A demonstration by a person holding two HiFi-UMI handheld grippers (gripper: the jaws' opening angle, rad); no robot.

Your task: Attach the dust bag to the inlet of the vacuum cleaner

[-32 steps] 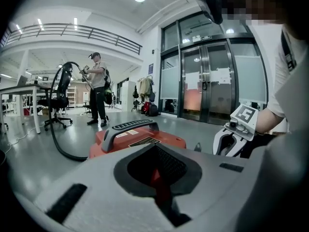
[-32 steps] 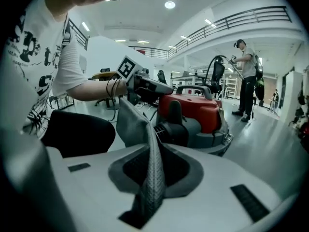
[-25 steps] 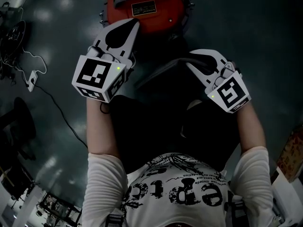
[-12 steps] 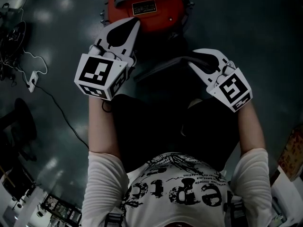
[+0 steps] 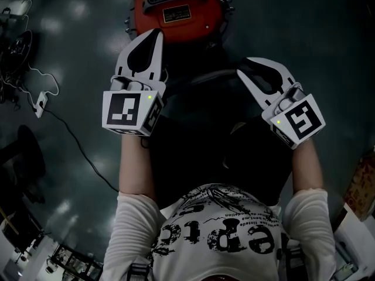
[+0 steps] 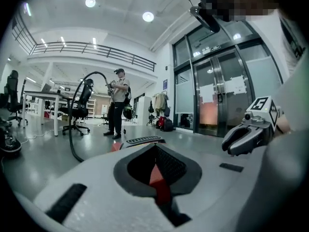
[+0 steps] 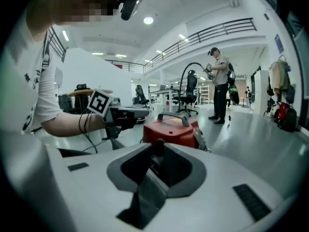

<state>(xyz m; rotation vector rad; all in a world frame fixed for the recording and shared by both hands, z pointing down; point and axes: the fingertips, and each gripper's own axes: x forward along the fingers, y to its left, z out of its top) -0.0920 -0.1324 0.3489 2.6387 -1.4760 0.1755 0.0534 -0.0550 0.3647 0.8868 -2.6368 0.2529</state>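
One red vacuum cleaner (image 5: 202, 28) stood beyond the two tools. The left gripper (image 5: 153, 37) held its jaws together, empty; the right gripper (image 5: 249, 64) was clamped on the one dark dust bag (image 5: 202, 79).

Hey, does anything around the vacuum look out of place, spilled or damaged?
Nothing looks spilled or broken. The red vacuum cleaner sits upright on the floor ahead. The only untidy spot is a power strip whose cables trail across the floor on the person's left, well apart from the work.
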